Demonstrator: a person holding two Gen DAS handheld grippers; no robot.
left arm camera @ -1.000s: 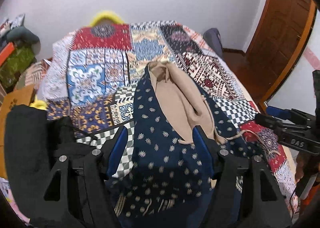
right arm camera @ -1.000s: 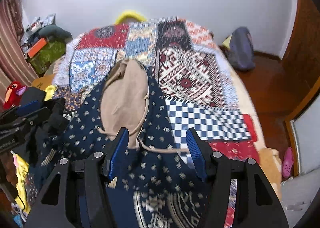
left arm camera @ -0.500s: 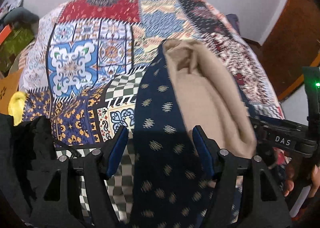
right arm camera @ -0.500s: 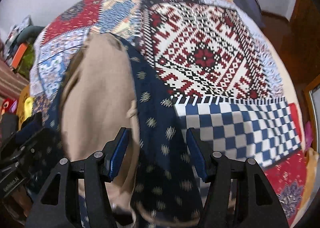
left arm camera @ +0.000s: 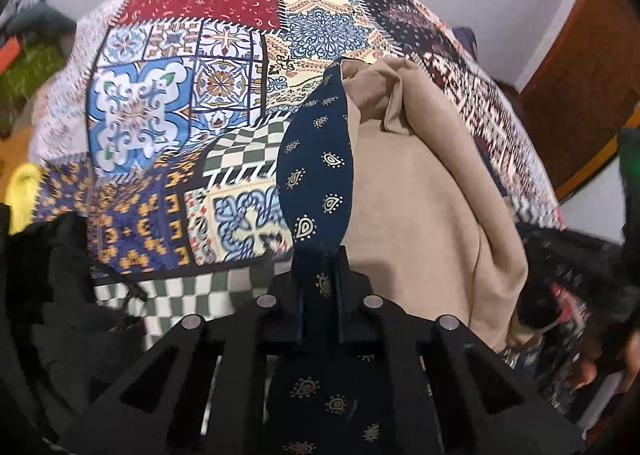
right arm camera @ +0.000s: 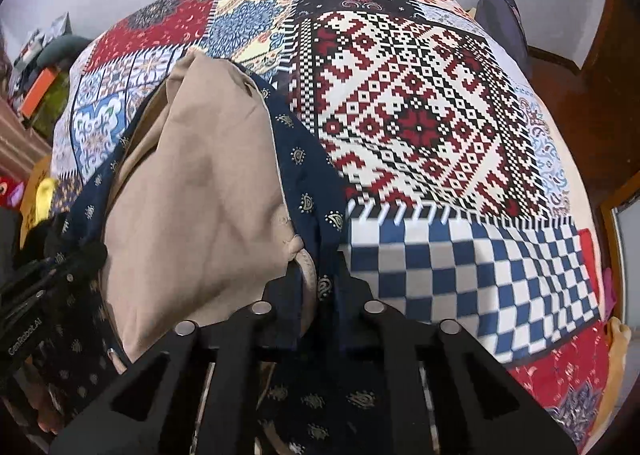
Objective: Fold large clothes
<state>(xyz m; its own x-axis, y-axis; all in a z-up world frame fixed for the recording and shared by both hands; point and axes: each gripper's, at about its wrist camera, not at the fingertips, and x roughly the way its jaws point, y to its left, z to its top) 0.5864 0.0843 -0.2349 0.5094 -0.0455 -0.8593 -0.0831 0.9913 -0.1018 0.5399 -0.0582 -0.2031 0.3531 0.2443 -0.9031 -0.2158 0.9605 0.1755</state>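
A navy paisley-print garment (left arm camera: 316, 175) with a beige lining (left arm camera: 420, 195) lies on the patchwork bedspread (left arm camera: 160, 115). My left gripper (left arm camera: 320, 267) is closing, its pads pressed on the garment's left navy edge. In the right wrist view the same garment (right arm camera: 308, 175) shows its beige lining (right arm camera: 192, 195). My right gripper (right arm camera: 320, 279) is closing too, pinching the right navy edge together with a beige cord. Each gripper shows blurred at the other view's side: the right one (left arm camera: 568, 267), the left one (right arm camera: 28, 319).
A heap of black clothes (left arm camera: 60, 295) lies at the bed's near left. The bedspread (right arm camera: 420, 115) stretches bare to the right and far side. A wooden door (left arm camera: 580, 75) and a dark bag (right arm camera: 504, 23) stand beyond the bed's right edge.
Both grippers came down onto the garment and went from wide open to shut on its navy edges, left and right. The cloth now fills more of each view.
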